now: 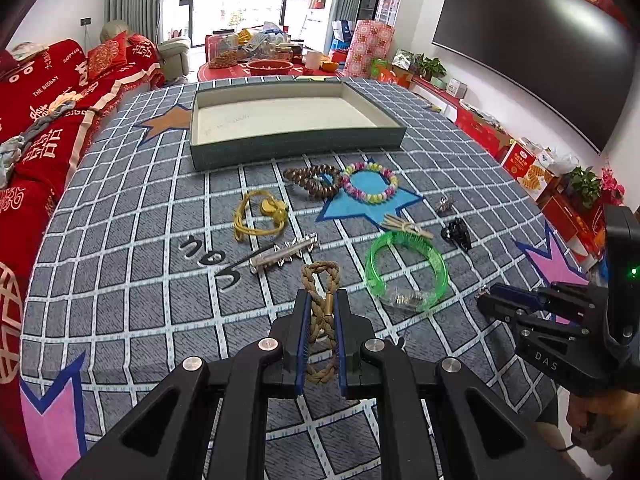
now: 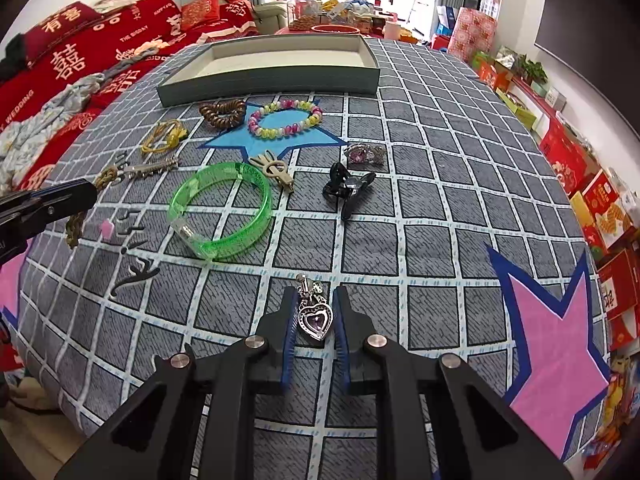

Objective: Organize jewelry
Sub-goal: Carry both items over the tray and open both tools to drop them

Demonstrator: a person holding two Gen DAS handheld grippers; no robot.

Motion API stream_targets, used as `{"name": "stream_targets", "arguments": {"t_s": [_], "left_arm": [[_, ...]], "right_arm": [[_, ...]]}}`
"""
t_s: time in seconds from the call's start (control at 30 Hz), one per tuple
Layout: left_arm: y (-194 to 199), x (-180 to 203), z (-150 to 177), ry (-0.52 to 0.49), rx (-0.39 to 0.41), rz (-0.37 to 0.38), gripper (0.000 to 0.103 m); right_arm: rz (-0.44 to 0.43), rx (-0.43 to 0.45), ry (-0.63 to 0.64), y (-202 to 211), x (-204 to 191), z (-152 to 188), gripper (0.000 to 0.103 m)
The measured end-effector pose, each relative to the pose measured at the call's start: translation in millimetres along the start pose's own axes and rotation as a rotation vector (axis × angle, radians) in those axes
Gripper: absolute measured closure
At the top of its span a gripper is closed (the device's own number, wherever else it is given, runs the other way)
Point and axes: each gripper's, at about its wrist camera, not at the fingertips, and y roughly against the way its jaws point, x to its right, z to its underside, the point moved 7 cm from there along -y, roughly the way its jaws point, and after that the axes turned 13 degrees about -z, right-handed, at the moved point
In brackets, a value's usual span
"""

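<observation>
While the left gripper (image 1: 320, 308) is clenching its blue-padded fingers (image 1: 305, 320) on a braided tan cord bracelet (image 1: 321, 320), the woven loop is sticking out past the tips and hanging below them, over the quilted grey cloth with its white grid that is covering the table (image 1: 140, 300). Going from left to right across that cloth, a yellow cord loop (image 1: 260, 216) is lying beside a spiky metal clip (image 1: 286, 254), a brown coiled band (image 1: 312, 180) is touching a ring of glossy pastel beads (image 1: 370, 183), and a pale wooden hair clip (image 1: 404, 226) is resting at the rim of a clear green plastic bangle (image 1: 406, 268). Further right, a shiny black claw clip (image 2: 348, 190) and a small sparkly purple-stoned piece (image 2: 364, 154) are sitting near each other. Behind them all, a shallow rectangular box (image 1: 296, 146) with grey-green walls and a cream lining is standing open. At the right, the right gripper (image 2: 316, 320) is holding its fingers (image 2: 290, 324) close on either side of a heart-shaped purple pendant (image 2: 316, 318) set in silvery metal; the pads appear to be pressing on it, gripping it just above the cloth.
</observation>
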Motion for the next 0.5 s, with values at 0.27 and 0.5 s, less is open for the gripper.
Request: {"name": "stream_targets", "arguments": {"t_s": [0.27, 0.5], "left_arm": [[11, -18, -43, 0.049, 0.039, -0.001, 0.078], [9, -34, -104, 0.072, 0.11, -0.042, 0.079]], "right_arm": [[-0.138, 0.088, -0.114, 25, 11, -48, 0.084], [-0.231, 0.151, -0.096, 32, 5, -137, 0.084]]}}
